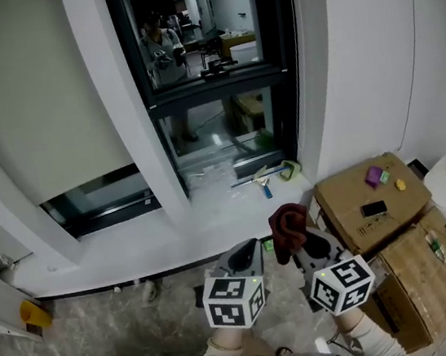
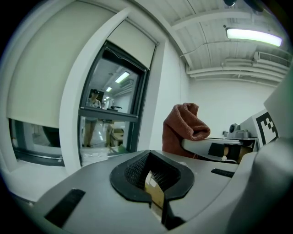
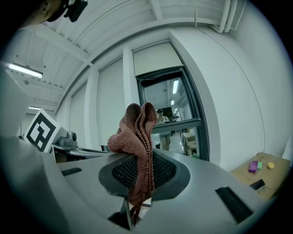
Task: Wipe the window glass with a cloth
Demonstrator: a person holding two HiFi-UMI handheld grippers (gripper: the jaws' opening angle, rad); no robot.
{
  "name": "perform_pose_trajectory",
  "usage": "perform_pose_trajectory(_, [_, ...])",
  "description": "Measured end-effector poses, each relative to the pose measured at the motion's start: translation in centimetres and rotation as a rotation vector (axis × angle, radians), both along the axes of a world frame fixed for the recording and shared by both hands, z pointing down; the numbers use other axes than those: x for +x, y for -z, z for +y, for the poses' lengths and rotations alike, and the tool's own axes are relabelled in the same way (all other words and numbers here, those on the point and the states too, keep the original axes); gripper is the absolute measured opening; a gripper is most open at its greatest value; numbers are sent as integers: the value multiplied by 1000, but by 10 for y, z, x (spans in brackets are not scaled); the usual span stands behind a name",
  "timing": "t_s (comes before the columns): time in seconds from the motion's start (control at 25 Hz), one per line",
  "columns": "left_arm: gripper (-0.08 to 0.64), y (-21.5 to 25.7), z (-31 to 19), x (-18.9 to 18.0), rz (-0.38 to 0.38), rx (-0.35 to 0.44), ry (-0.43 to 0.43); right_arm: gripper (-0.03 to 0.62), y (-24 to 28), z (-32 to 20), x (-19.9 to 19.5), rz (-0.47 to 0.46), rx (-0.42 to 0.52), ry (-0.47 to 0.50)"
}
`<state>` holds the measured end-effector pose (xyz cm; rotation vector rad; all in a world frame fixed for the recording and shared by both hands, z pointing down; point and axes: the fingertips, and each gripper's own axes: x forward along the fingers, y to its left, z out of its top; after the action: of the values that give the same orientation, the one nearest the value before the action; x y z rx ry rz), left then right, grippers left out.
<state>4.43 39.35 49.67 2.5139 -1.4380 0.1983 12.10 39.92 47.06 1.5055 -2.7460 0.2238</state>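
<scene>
Ledge: white sill ahead of you, squeegee with blue handle lying on it, green item just to its right.
Your right: cardboard box, top closed.
On that box: purple block, green block, yellow block, flat black thing.
Nearer you: second cardboard box, touching the first.
Far left: yellow object, can't tell what.
Floor: grey marbled stone.
Overhead: ceiling light, lit.
</scene>
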Motion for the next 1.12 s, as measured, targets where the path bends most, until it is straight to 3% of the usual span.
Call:
perform_pose_trajectory(0.28, [5,7,-33,-10,1,4,-1,51,10,-33,-13,-12,11,7])
perform_pose_trajectory(1.12, [5,32,-251,-89,-20,18,-8,51,40,-247,-89,-28,43,-1])
